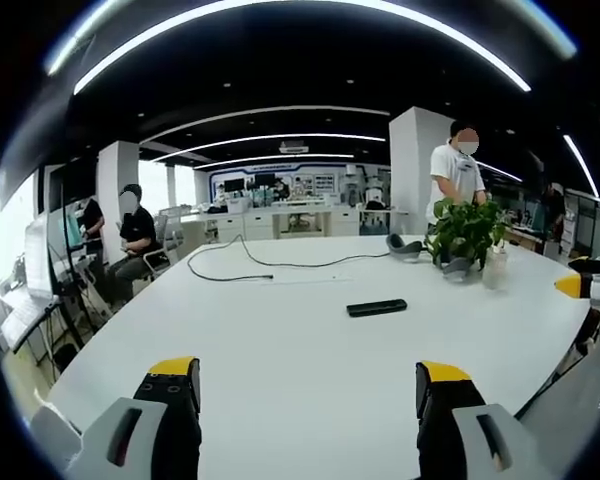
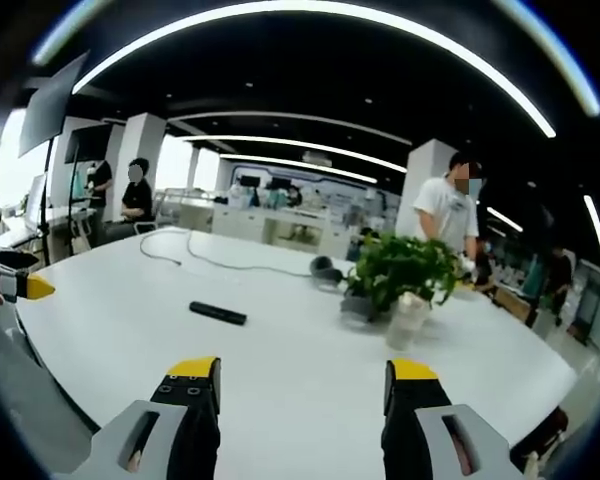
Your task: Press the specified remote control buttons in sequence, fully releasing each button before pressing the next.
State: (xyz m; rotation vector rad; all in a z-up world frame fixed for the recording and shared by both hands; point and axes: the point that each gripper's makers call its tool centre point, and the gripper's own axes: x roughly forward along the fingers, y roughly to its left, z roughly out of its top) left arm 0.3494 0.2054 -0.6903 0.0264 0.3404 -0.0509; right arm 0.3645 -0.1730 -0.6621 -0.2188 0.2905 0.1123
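A black remote control point(image 1: 376, 308) lies flat on the white table point(image 1: 280, 350), well ahead of my left gripper point(image 1: 309, 382), which is open with nothing between its yellow-tipped jaws. In the right gripper view the same remote point(image 2: 218, 313) lies ahead and to the left of my right gripper point(image 2: 302, 382), also open and holding nothing. The right gripper's yellow tip point(image 1: 570, 286) enters the left gripper view at the far right edge. The left gripper's tip point(image 2: 35, 288) enters the right gripper view at the far left.
A potted green plant point(image 1: 467, 232) stands at the table's far right beside a clear bottle point(image 1: 495, 268). A black cable point(image 1: 260, 262) runs across the far side toward headphones point(image 1: 404, 245). One person stands behind the plant point(image 1: 456, 175); others sit or stand at the left point(image 1: 135, 235).
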